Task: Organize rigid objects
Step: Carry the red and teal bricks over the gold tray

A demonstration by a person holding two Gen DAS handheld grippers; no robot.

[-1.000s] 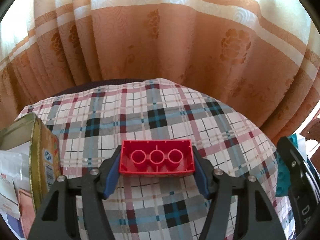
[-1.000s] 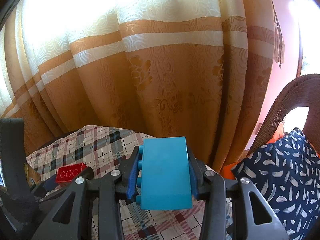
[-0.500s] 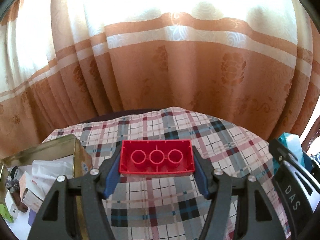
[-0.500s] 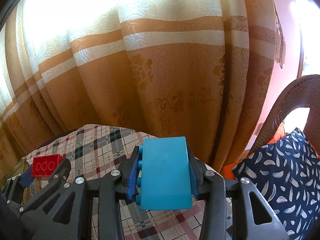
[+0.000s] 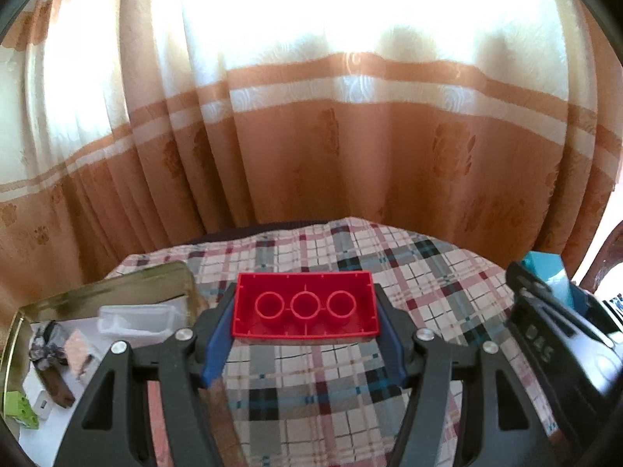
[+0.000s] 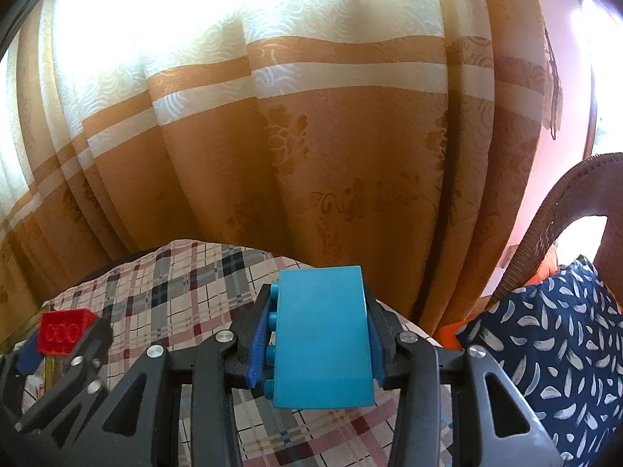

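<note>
A plaid tablecloth (image 5: 389,272) covers the table, with an orange and cream curtain (image 5: 311,136) hanging close behind it. Over that cloth the red brick (image 5: 305,304) is pinched lengthwise in the left gripper (image 5: 305,334), hollow underside and its three round sockets facing the camera. Just to its left sits an open gold tin (image 5: 155,276) already holding a clear plastic tub (image 5: 136,319), a green brick (image 5: 19,414) and small clutter. The right gripper (image 6: 317,344) is clamped on the blue brick (image 6: 321,334), studs to the left, held above the table's right edge.

The red brick seems bound for the tin. To do this well, carry it clear over the tin's near wall before lowering (the rim is thin and would catch an edge), aim for a bare patch beside the tub, and part the pads only once it sits low inside.
</note>
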